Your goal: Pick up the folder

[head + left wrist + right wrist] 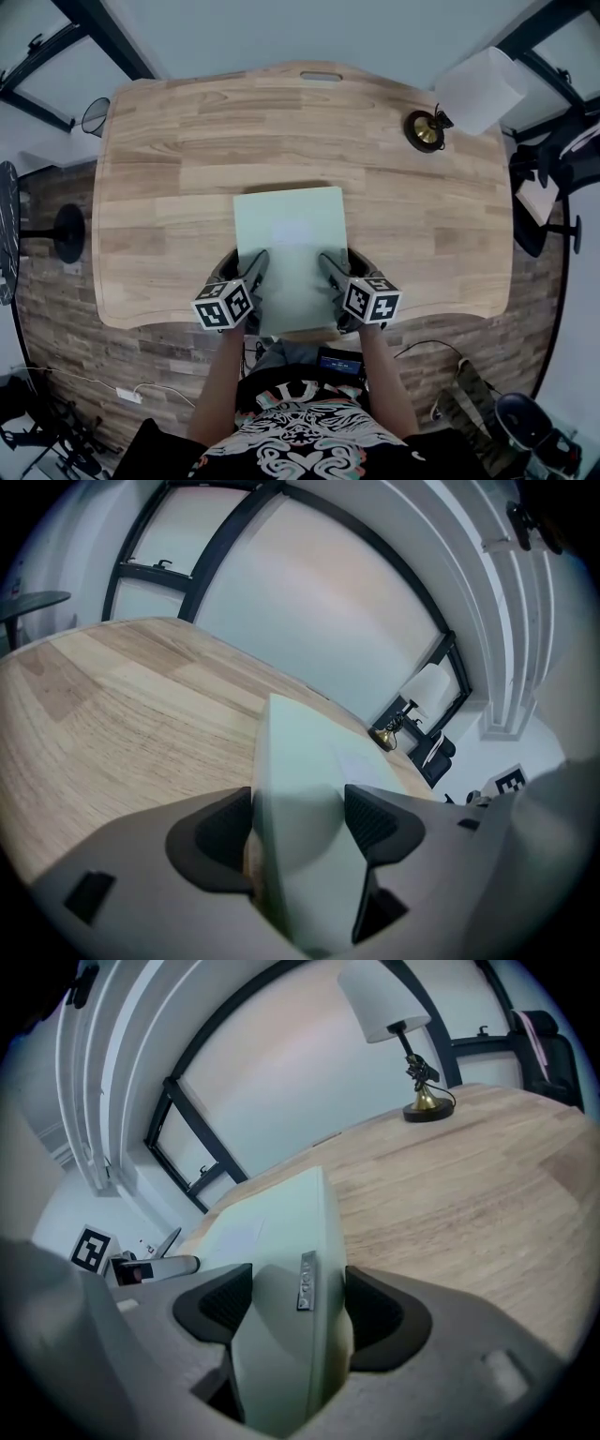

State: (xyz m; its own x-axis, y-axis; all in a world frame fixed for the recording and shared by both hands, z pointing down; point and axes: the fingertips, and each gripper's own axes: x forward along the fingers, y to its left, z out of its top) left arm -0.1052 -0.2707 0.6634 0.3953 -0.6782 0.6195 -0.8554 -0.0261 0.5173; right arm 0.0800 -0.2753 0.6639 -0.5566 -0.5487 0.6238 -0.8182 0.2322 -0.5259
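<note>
A pale green folder (pixel 291 244) lies flat on the wooden table (pixel 169 187), its near end reaching the table's front edge. My left gripper (pixel 242 265) sits at its near left edge and my right gripper (pixel 343 261) at its near right edge. In the left gripper view the folder (pixel 300 761) fills the gap of the left gripper (pixel 300 822), whose jaws stand wide on either side of it. The right gripper (pixel 298 1307) likewise straddles the folder (pixel 281 1232), beside a small metal tag (pixel 306 1281). No squeeze on the folder shows in either view.
A brass lamp (pixel 427 129) with a white shade (pixel 478 89) stands at the table's far right corner. A dark chair (pixel 553 178) is off the right side. The person stands at the front edge, with cables on the brick-pattern floor.
</note>
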